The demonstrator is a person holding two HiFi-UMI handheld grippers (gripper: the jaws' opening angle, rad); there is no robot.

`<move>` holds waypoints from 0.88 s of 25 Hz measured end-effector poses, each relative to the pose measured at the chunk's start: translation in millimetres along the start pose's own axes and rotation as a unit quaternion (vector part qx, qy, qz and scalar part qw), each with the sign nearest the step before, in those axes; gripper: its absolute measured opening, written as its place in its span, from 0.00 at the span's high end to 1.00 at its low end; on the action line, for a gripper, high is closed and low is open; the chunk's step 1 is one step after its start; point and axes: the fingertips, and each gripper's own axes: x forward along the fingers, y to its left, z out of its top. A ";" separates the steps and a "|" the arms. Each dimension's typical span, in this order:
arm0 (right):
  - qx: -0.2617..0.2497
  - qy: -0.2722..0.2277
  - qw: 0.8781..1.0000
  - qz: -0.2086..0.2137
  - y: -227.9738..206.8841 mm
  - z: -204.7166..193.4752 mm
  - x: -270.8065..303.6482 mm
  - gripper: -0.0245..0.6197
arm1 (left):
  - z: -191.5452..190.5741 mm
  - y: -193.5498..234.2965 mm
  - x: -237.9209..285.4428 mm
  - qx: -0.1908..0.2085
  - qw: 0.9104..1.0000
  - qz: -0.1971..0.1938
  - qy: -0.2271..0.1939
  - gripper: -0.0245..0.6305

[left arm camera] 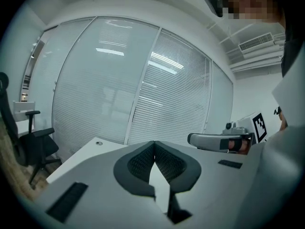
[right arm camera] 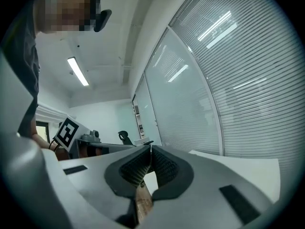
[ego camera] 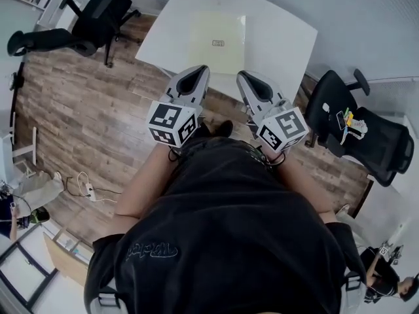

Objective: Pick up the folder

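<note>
A thin, pale yellow folder [ego camera: 217, 34] is seen lying flat in the middle of the white worktop [ego camera: 281, 31]. The left tool [ego camera: 198, 70] and the right tool [ego camera: 243, 76] are held side by side near the front edge of the worktop, apart from the folder. Both tools are pressed together, and nothing is pinched in either one.

The folder is not yet touched. It looks flat and thin, so it may be hard to grab. If the tools are not spread first, the folder could just be pushed along. The worktop looks smooth, so the folder could be slid away, or even off the far edge.
</note>
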 end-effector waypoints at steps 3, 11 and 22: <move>-0.003 0.009 1.000 0.004 -8.7 -4.9 4.1 0.93 | -2.4 5.0 7.2 -0.001 1.000 0.005 0.005 0.94; 0.003 0.046 0.999 -0.006 -47.8 -27.9 29.5 0.93 | -7.0 32.5 45.6 -0.018 1.000 0.016 0.014 0.94; 0.026 0.087 0.995 -0.029 -105.8 -50.5 71.7 0.93 | -26.9 83.5 101.4 -0.035 0.998 0.013 0.056 0.94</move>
